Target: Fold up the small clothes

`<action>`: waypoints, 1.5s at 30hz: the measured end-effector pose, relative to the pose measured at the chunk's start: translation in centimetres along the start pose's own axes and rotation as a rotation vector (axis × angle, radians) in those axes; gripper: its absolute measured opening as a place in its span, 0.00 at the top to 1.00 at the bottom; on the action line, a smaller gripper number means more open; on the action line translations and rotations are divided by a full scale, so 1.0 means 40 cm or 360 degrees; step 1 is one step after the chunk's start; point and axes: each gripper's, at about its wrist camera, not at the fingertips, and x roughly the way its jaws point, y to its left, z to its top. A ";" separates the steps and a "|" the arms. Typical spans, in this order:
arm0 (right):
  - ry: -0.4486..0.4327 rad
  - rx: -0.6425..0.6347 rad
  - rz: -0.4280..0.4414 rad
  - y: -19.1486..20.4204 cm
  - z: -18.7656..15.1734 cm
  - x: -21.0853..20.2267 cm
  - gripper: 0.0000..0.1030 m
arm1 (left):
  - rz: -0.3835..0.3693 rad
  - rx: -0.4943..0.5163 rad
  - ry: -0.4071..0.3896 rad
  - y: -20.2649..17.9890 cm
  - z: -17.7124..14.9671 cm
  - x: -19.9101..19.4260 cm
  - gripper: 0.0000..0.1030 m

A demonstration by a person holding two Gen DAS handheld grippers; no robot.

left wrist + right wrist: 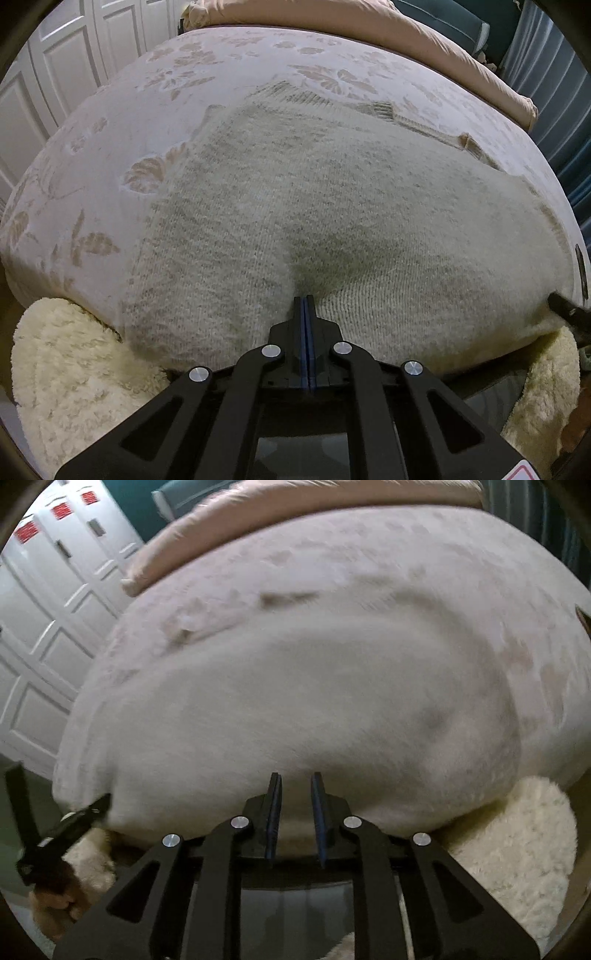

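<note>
The left gripper [305,301] pinches the sweater [332,221] hem, spread ahead on the bed [92,166]. The right gripper [296,784] is parted at the hem; next, likely close and lift.

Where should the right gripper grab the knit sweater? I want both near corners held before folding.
Grip the sweater's near hem, coming in level from the bed's front edge. The hem overhangs there, and the right gripper is open just before it.
</note>
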 end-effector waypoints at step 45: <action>-0.0098 0.0179 -0.0290 -0.181 0.371 0.147 0.93 | -0.0272 -0.0369 -0.0067 0.163 0.377 0.112 0.93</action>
